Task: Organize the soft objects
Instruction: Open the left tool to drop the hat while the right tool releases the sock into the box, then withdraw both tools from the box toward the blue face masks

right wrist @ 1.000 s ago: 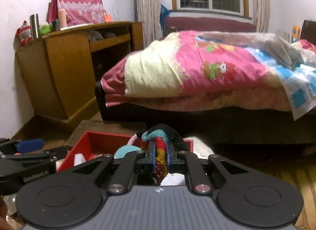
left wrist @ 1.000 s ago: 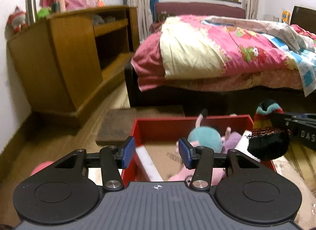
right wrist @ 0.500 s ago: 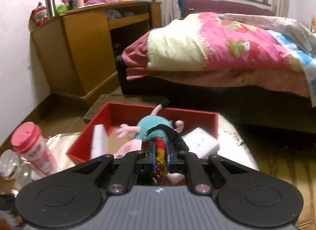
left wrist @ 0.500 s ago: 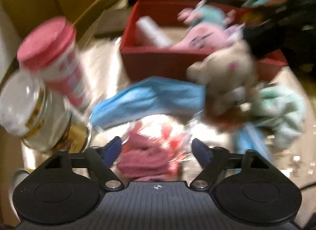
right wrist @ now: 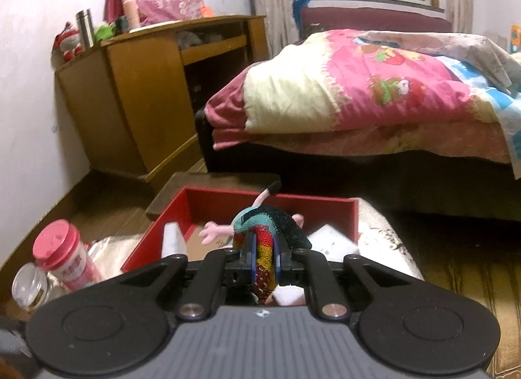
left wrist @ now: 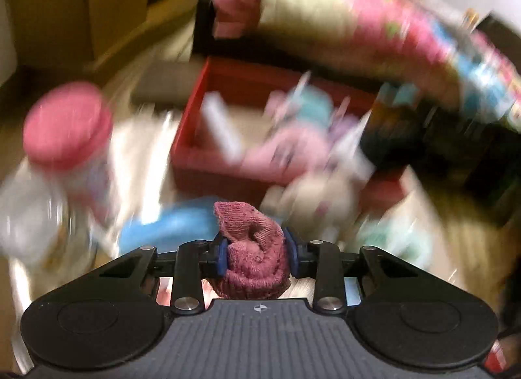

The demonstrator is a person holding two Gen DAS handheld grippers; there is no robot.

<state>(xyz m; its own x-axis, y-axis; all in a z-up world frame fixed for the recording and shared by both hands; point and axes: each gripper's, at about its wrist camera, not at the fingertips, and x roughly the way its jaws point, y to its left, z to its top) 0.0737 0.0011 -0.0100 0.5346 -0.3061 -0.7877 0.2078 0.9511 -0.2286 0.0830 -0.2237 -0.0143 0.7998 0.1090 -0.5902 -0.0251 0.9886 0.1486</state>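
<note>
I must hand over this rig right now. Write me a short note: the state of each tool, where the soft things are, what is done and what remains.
Left tool: jaws have just been closing, now clamped on the dusty-pink knitted sock.
Right tool: shut on the multicoloured striped knitted sock, held over the red rectangular box.
In the box: a pink and teal plush toy and white foam blocks.
Outside, in the blurred left view: a blue cloth, a beige plush, a mint-green soft item.
Left to do: drop both socks in the box, then collect those three.
</note>
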